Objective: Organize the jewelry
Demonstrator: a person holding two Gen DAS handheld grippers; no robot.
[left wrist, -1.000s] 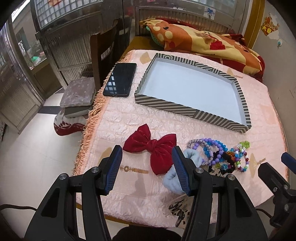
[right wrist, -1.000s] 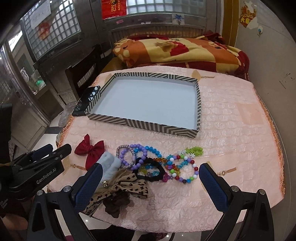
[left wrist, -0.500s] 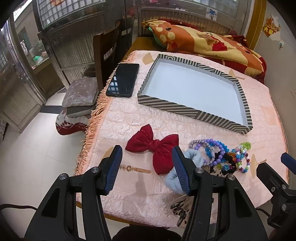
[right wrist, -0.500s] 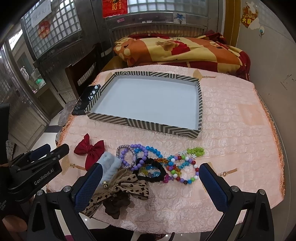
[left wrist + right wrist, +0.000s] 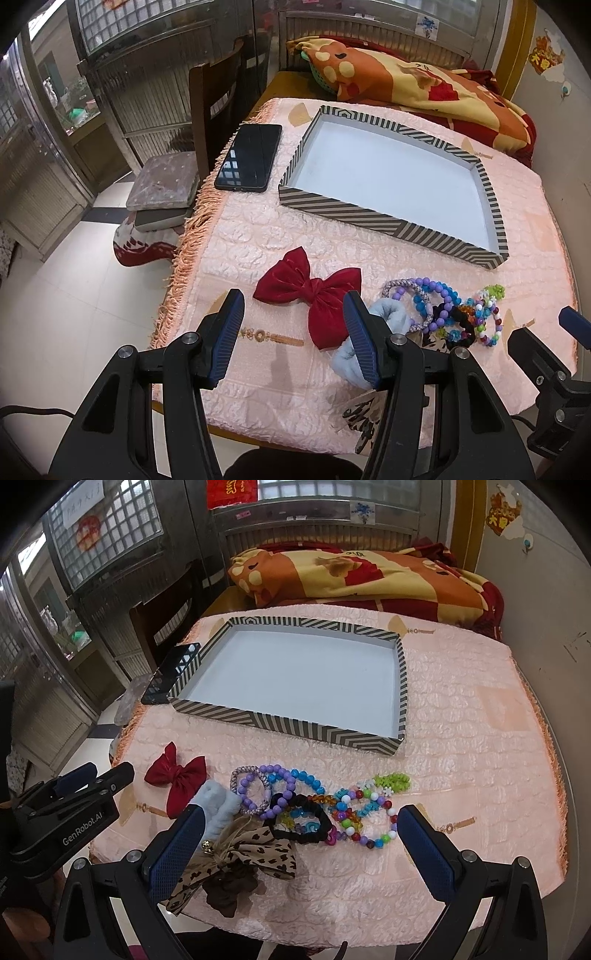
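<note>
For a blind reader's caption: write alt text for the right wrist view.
An open right hand-held gripper hovers over a pile of beaded bracelets, a leopard bow and scrunchies on a pink tablecloth. Beyond lies an empty striped tray; a red bow and the left hand-held gripper sit left.

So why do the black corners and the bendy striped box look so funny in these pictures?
Both wrist views use a fisheye lens: black corners ring each picture. In the left view the striped box looks bowed, and the phone mirrors bright window panes. In the right view the box curves too; the beads stay sharp.
</note>
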